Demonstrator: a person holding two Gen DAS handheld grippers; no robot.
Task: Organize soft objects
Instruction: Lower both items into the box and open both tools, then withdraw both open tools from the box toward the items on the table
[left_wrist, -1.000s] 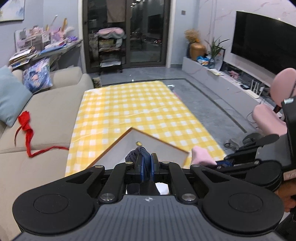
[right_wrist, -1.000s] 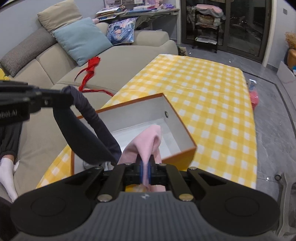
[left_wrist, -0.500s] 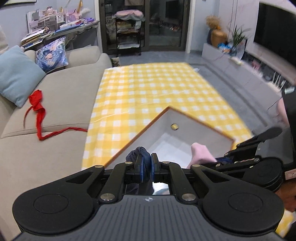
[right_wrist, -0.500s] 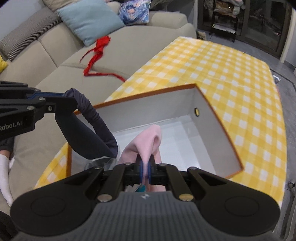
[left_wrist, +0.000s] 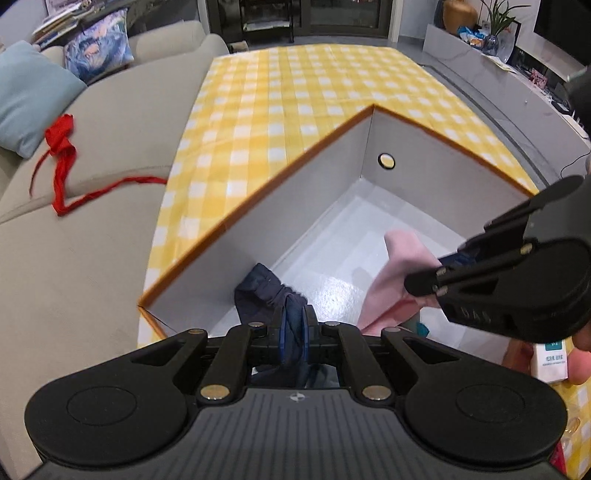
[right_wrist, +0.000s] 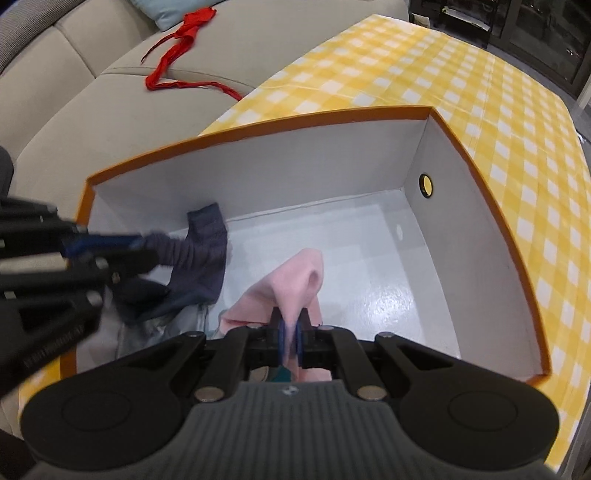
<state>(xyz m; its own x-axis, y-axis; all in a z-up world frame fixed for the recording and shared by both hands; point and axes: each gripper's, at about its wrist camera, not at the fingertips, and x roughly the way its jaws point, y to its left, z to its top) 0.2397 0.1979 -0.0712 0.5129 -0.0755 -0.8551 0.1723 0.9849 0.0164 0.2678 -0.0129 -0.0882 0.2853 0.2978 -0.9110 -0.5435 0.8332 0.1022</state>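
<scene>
Sofa (left_wrist: 92, 155): beige, ran alongside the table; a red ribbon (left_wrist: 61, 147) lay strung out across its seat.
Table (left_wrist: 295, 92): covered in yellow-and-white check, its long side running away from the grippers.
Box (right_wrist: 491, 221): orange outside, white inside, open-topped, stood on the near end of the table with a brass-ringed hole in one end wall.
Navy sock (right_wrist: 203, 258): hung inside the box near the sofa-side wall, its long axis dropping from the pinched cuff towards the box floor.
Pink sock (right_wrist: 295, 280): hung mid-box, long axis likewise downward, free end folded over above the pads.
Left gripper (left_wrist: 293, 332): clenched on the navy sock.
Right gripper (right_wrist: 290, 343): clamped on the pink sock.
Writing: a small white packet (left_wrist: 552, 360) by the person's fingers bore print too small to read.
</scene>
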